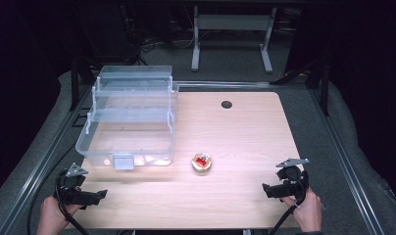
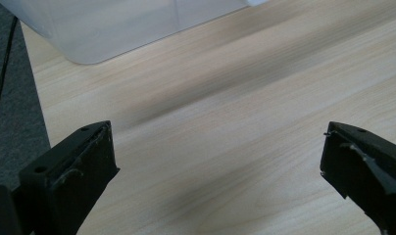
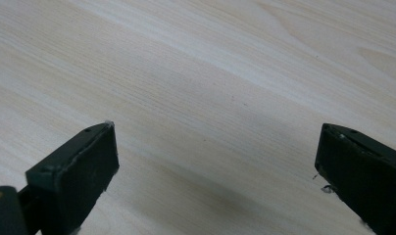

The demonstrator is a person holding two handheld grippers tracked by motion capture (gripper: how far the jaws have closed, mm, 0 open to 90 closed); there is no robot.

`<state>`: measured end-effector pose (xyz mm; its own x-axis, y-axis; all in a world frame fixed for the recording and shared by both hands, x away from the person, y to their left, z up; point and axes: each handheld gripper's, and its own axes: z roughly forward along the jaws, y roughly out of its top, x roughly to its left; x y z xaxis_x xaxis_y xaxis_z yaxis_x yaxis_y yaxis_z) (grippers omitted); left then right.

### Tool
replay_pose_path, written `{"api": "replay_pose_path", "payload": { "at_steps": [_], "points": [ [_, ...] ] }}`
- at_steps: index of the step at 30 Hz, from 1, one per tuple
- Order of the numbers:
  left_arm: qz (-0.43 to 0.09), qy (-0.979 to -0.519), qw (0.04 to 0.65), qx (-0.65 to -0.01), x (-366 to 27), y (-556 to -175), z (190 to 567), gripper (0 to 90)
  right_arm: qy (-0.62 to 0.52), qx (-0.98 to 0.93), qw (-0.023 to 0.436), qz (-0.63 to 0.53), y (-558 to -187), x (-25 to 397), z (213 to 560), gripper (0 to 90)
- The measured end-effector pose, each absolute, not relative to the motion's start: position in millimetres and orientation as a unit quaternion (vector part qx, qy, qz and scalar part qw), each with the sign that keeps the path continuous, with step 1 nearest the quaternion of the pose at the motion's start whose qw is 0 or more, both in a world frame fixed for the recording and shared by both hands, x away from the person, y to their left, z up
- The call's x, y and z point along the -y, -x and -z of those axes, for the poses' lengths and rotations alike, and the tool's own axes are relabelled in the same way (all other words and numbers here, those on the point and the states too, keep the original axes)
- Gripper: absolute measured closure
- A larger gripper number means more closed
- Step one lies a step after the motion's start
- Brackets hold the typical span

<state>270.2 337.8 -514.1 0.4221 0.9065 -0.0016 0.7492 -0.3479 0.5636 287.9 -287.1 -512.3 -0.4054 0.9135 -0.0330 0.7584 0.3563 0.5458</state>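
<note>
- resting low at the near left corner of the desk (image 1: 235,127), left gripper (image 1: 102,194) is held in a hand (image 1: 51,215); jaws spread wide, nothing between them
- left gripper view: left gripper (image 2: 218,156) with both black jaws far apart over bare wood, pads scuffed
- clear plastic box (image 1: 130,117) sits on the left half of the desk, tiered trays folded open toward the back, latch on the near wall
- left gripper view catches a corner of the clear plastic box (image 2: 112,24) ahead of the jaws, apart from them, not touching
- small round jar (image 1: 202,163) with something red inside stands near the middle of the desk, just right of the box's near right corner, apart from it
- jar lies between the two grippers, well apart from both; neither touches it
- right gripper (image 1: 266,188) is held in the other hand (image 1: 306,210) at the near right of the desk, pointing left toward the jar's side
- right gripper view: right gripper (image 3: 215,156) with jaws spread wide too, holding nothing, plain wood grain under them
- grey three-cornered plates sit on top of both grippers, black cables trail back toward the near edge
- dark round hole (image 1: 227,104) in the desk top near the far edge, right of the box
- grey floor around the desk, metal frame legs (image 1: 230,39) beyond it
</note>
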Motion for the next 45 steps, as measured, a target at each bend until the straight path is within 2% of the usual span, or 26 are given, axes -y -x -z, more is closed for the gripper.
{"api": "replay_pose_path", "payload": {
  "at_steps": [21,45],
  "points": [
    [-0.144,-0.812,0.240,-0.512,-333,-274,521,0.2,-0.488,-0.826,0.164,-0.227,-301,257,500,0.2],
    [-0.138,-0.818,0.240,-0.505,-332,-275,526,0.2,-0.407,-0.877,0.137,-0.218,-335,178,487,0.0]
  ]
}}
